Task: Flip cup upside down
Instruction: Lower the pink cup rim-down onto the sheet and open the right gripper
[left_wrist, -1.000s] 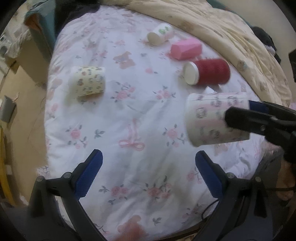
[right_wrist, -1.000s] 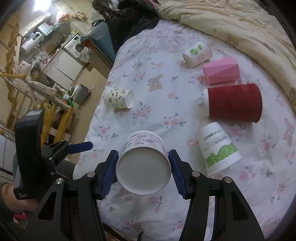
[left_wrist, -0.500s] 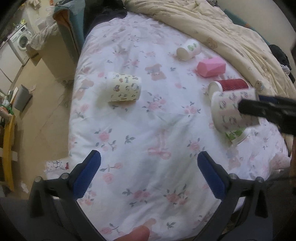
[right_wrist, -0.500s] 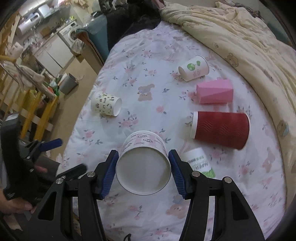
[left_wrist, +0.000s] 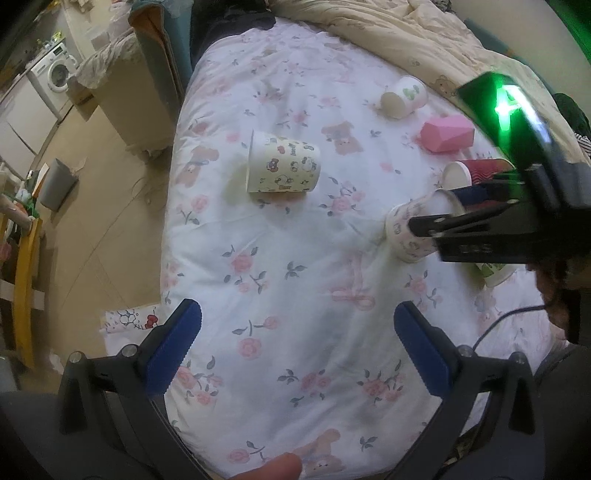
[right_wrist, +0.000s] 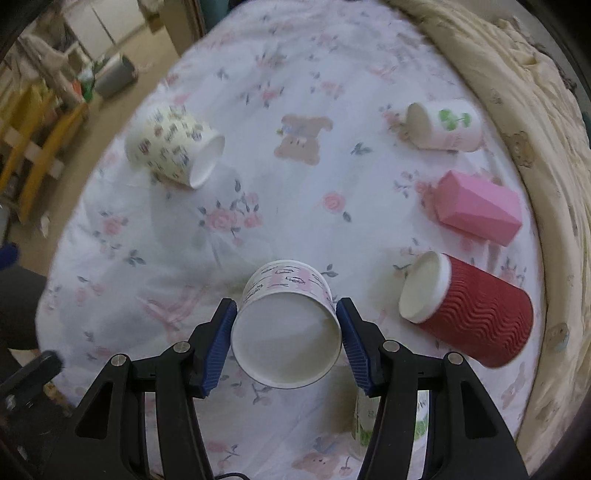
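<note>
My right gripper (right_wrist: 286, 341) is shut on a white paper cup with pink cartoon prints (right_wrist: 286, 325), its flat base facing the camera and its mouth pointing down toward the floral bedsheet (right_wrist: 280, 206). In the left wrist view the same cup (left_wrist: 410, 229) sits at the right, its mouth at or just above the sheet, held by the right gripper (left_wrist: 454, 218). My left gripper (left_wrist: 295, 347) is open and empty, hovering over the sheet near its front edge.
Lying on their sides on the sheet are a cream patterned cup (right_wrist: 173, 149), a white cup with a green clover (right_wrist: 443, 125), a pink box (right_wrist: 476, 208), a red ribbed cup (right_wrist: 469, 314) and a green-printed cup (right_wrist: 365, 424). A beige quilt (right_wrist: 535, 110) borders the right.
The right gripper has carried the cup forward and lower toward the sheet, mouth downward. The left gripper has pulled back and up; it stays open.
</note>
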